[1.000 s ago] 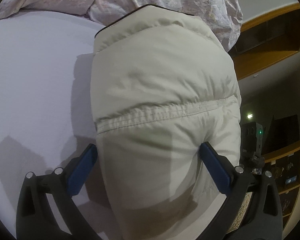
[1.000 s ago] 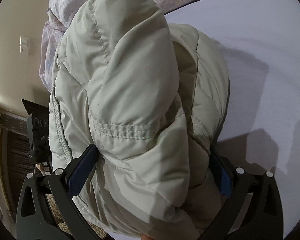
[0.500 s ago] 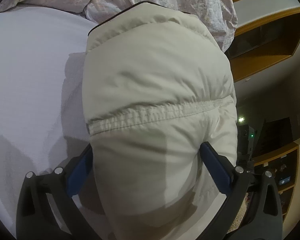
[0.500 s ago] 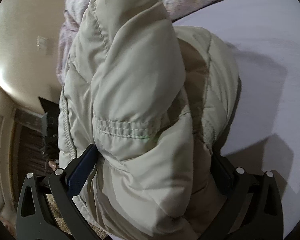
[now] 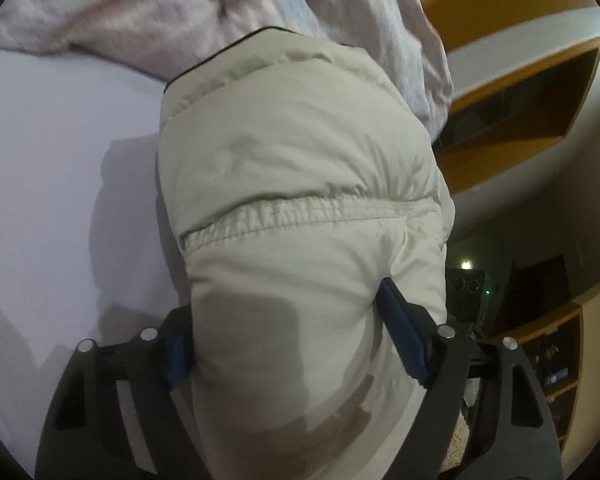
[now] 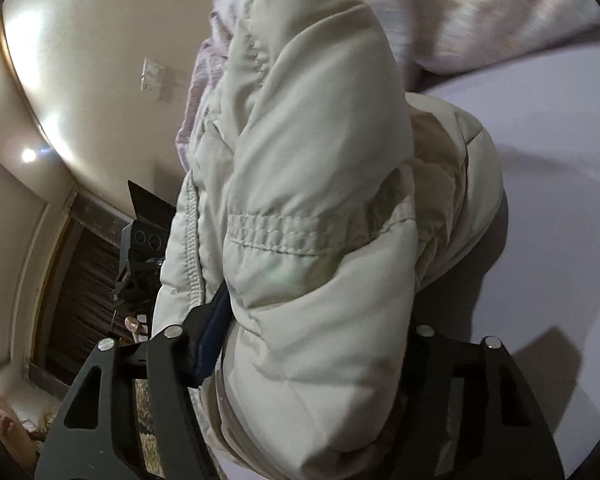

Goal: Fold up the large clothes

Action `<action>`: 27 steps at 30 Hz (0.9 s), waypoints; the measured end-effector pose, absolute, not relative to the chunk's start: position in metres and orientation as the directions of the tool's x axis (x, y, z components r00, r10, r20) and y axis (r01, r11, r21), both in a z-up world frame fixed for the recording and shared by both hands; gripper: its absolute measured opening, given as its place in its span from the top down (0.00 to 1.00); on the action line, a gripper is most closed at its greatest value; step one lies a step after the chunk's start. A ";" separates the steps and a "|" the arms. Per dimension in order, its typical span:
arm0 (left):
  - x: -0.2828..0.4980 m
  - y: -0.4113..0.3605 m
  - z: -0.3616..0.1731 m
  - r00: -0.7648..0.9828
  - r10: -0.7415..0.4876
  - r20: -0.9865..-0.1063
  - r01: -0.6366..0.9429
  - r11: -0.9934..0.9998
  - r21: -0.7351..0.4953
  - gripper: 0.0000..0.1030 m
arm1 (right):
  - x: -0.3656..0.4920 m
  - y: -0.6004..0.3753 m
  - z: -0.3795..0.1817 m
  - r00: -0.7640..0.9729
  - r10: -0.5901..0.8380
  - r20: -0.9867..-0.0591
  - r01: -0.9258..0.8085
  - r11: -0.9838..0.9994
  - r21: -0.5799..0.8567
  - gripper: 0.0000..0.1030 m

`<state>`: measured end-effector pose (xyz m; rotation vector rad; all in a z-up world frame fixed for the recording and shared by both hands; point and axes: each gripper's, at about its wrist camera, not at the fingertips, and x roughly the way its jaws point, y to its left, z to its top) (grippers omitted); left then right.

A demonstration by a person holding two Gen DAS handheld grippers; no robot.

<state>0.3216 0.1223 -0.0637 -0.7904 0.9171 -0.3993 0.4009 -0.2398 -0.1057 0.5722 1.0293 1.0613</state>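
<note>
A cream puffer jacket [image 5: 300, 184] is bunched into a thick fold over a white bed sheet [image 5: 52, 184]. My left gripper [image 5: 288, 344] is shut on one end of the jacket, its blue pads pressing the padding from both sides. My right gripper [image 6: 312, 340] is shut on the other end of the jacket [image 6: 312, 184]; only its left blue pad shows, the right one is hidden by the fabric. The jacket is lifted and fills the middle of both views.
A crumpled pale floral duvet [image 5: 180, 12] lies behind the jacket. Wooden wall shelves [image 5: 520, 92] stand at the right of the left wrist view. A dark camera on a stand [image 6: 140, 256] and a dark wooden door [image 6: 84, 292] show off the bed's side.
Both grippers have closed in on the jacket, squeezing it tighter. The jacket has lifted and tilted; the right wrist view has swung toward the wall and door.
</note>
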 end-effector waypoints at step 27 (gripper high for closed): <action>0.304 0.204 -0.018 0.707 -0.057 -0.704 -0.255 0.909 -0.330 0.13 | 0.401 -0.195 -0.023 0.489 0.616 -0.617 -0.369 0.788 0.494 0.18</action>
